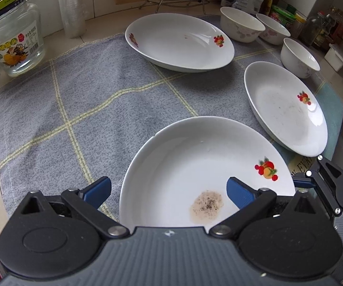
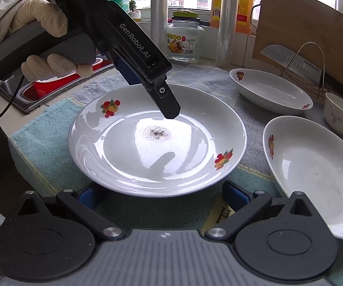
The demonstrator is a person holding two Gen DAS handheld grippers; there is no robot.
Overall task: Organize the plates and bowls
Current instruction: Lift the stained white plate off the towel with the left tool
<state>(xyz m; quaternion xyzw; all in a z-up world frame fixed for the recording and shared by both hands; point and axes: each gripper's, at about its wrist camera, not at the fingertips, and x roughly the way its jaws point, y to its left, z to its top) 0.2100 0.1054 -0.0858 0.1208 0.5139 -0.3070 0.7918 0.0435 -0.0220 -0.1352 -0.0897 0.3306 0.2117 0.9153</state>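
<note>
While poised at the near plate (image 2: 157, 143) on the cloth (image 1: 64, 109), left gripper (image 1: 169, 190) spread wide across its rim, right gripper (image 2: 161, 195) open just short. Contact perhaps, hard to tell. Risks: glossy rim slipping, greasy residue (image 2: 157, 132) spilling, knocking second plate (image 2: 314, 174).

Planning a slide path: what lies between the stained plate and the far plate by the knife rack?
Only bare grey checked cloth lies between the stained plate and the far plate; the left wrist view shows it.
</note>
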